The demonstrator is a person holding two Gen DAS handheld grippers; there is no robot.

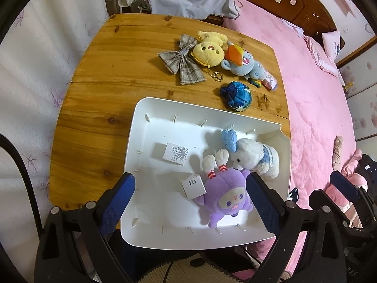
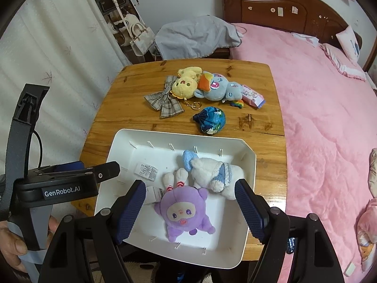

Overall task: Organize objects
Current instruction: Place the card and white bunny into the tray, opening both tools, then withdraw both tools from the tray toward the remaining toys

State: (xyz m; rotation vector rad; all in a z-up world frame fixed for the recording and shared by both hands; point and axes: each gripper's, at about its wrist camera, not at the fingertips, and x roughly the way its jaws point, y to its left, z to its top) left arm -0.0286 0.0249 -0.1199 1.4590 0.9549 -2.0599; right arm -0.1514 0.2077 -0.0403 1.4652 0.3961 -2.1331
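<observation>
Both grippers, left [image 1: 190, 188] and right [image 2: 189, 197], hang over the tray [image 1: 150, 118], jaws wide, empty; purple doll [image 1: 226, 195] lies inside; probable next pick: blue pouch [image 2: 210, 119], 12 o'clock on table [image 1: 94, 89].

Both tongs point steeply downward with their blue-padded jaws spread wide and nothing pressed between the pads. The left tongs [image 1: 189, 195] stand at their widest; the right tongs [image 2: 188, 202] are parted somewhat less. In the right wrist view the left tongs show side-on at the left edge, and a bare hand [image 2: 14, 240] grips their handle from below.
</observation>
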